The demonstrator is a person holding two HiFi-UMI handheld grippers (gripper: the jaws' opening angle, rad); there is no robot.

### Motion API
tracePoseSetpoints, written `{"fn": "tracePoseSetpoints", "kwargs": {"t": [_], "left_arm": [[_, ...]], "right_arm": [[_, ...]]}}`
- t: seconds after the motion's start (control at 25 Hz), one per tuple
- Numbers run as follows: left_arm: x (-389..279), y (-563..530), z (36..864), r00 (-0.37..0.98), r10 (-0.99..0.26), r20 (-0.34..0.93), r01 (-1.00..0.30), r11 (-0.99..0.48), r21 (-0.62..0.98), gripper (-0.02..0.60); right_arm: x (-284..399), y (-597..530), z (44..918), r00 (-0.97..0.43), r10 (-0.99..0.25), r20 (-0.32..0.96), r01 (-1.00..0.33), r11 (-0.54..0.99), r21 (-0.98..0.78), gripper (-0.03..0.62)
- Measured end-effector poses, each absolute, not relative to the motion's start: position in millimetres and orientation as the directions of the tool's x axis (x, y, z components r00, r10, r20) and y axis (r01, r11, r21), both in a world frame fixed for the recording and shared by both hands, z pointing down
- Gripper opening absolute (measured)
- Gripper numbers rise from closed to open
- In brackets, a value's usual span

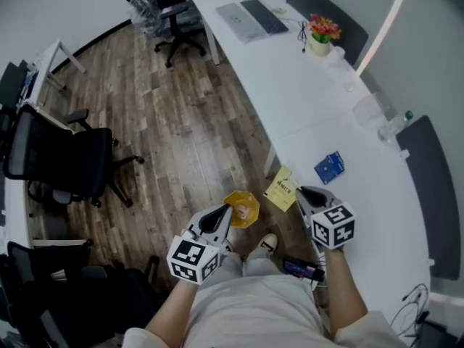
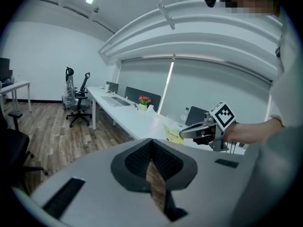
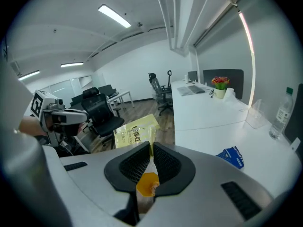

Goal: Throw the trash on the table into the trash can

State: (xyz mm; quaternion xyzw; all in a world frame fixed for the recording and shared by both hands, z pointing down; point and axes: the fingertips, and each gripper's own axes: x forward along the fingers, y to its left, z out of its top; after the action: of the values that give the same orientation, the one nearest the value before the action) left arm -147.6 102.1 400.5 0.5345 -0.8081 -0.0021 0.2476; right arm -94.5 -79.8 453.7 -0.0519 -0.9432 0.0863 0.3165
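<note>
My right gripper (image 1: 299, 191) is shut on a yellow printed packet (image 1: 281, 189), which hangs just off the white table's edge. The packet (image 3: 135, 134) sticks up past the jaws in the right gripper view and shows in the left gripper view (image 2: 173, 134). My left gripper (image 1: 226, 213) has its jaws close together with nothing showing between them. A small orange bin (image 1: 243, 209) with something pale inside stands on the wood floor below, between the two grippers. A blue packet (image 1: 330, 167) lies on the table.
The long white table (image 1: 326, 107) curves along the right, carrying a flower pot (image 1: 322, 35), a keyboard (image 1: 264, 16) and a bottle (image 1: 395, 125). Black office chairs (image 1: 72, 162) stand at the left. My shoe (image 1: 268, 243) is near the bin.
</note>
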Motion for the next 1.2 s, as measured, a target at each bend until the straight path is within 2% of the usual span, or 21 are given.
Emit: {"fn": "tracePoseSetpoints", "kwargs": {"t": [0.52,1.2], "left_arm": [[-171.0,163.0,395.7,-0.329,-0.865,0.379,-0.853,0.444,0.275,0.002],[-176.7,152.5,411.5,-0.322,-0.863,0.389,-0.833,0.453,0.316,0.002]], "right_arm": [[-127.3,-0.7,448.0,-0.779,0.223,0.586,0.131,0.972,-0.197,0.049],[-128.5,-2.2,465.7,-0.74,0.253,0.624,0.15,0.965,-0.214,0.049]]}}
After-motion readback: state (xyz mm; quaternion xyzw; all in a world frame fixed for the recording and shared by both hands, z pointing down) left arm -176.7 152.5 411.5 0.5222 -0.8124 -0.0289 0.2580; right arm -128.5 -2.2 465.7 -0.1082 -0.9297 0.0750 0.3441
